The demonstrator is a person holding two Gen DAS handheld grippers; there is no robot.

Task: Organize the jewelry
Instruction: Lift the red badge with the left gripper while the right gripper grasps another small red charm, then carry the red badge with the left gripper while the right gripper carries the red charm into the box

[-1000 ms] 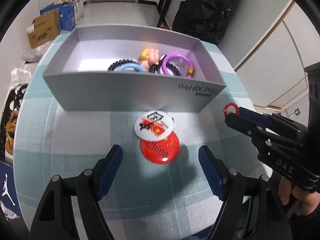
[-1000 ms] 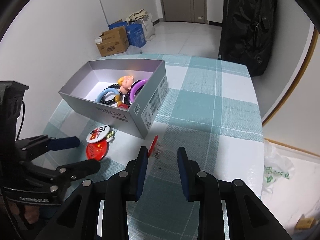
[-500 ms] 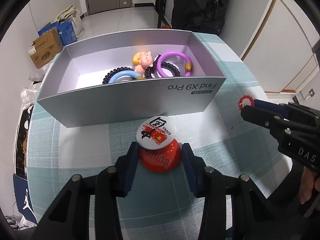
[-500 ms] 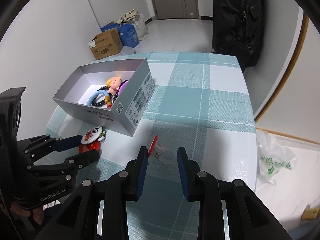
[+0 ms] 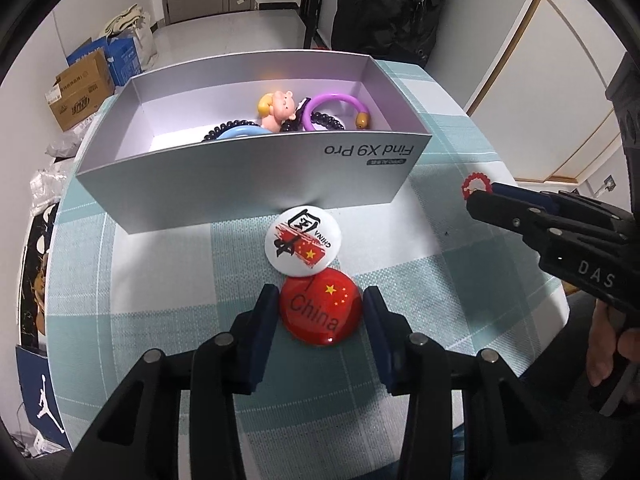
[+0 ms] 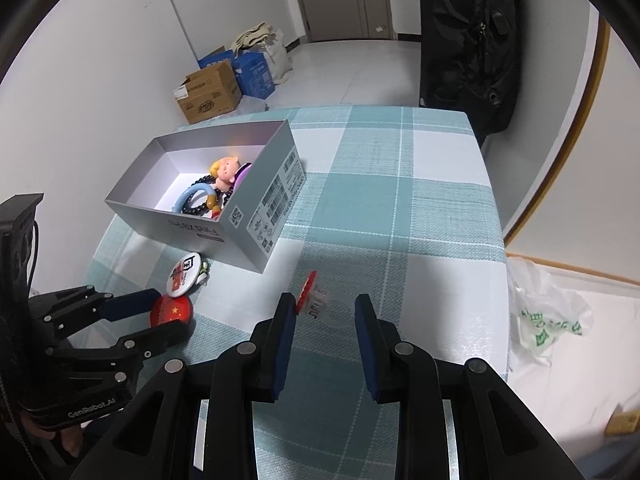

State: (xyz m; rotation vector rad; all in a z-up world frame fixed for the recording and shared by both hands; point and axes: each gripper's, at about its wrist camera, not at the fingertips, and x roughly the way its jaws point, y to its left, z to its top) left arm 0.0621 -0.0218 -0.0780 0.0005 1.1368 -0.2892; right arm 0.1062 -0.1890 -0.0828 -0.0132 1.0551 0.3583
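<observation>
My left gripper (image 5: 320,312) is shut on a red "China" badge (image 5: 321,310), lifted slightly above the checked tablecloth; it also shows in the right wrist view (image 6: 172,311). A white badge (image 5: 303,237) lies just beyond it, before the silver open box (image 5: 256,184). The box holds a purple ring (image 5: 335,100), a doll charm (image 5: 276,108), black beads and a blue ring. My right gripper (image 6: 325,314) holds a clear piece with a red frilled disc (image 6: 306,291) between its pads, above the cloth, right of the box.
Cardboard and blue boxes (image 6: 210,94) stand on the floor beyond the table. A black bag (image 6: 468,40) hangs at the far side. A plastic bag (image 6: 548,312) lies on the floor to the right. The table edge (image 6: 500,280) runs along the right.
My left gripper went from wide open to closed on the red badge and raised it slightly. The right gripper rose a little, keeping its hold.
</observation>
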